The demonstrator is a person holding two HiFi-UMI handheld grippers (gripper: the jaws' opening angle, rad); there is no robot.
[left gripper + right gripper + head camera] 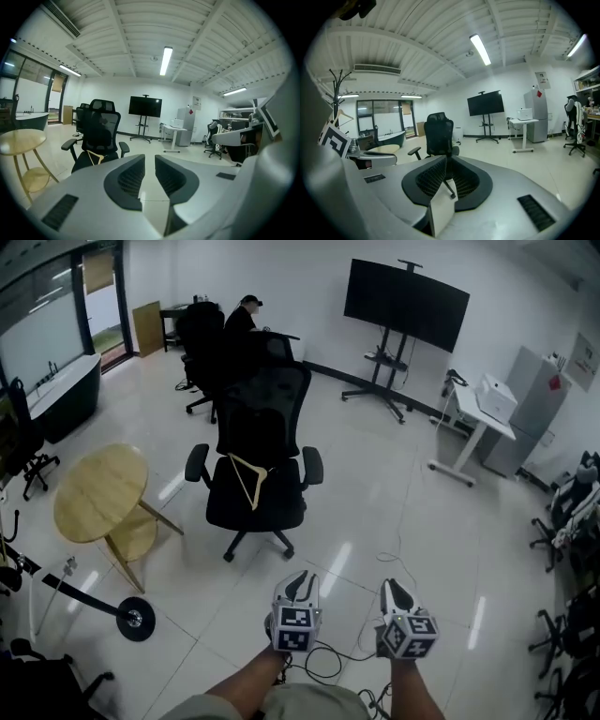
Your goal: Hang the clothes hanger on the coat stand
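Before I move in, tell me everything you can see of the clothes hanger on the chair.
The clothes hanger is pale and wood-coloured, thin bars in a triangular outline, open in the middle. It lies on the seat of the black office chair, on the seat's left half in the head view, one end by the backrest. Only the chair touches it. Whether it leans on the backrest, and where its hook is, is too small to tell.

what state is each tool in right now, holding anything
left tool: open, nothing between the jaws
right tool: closed, holding nothing
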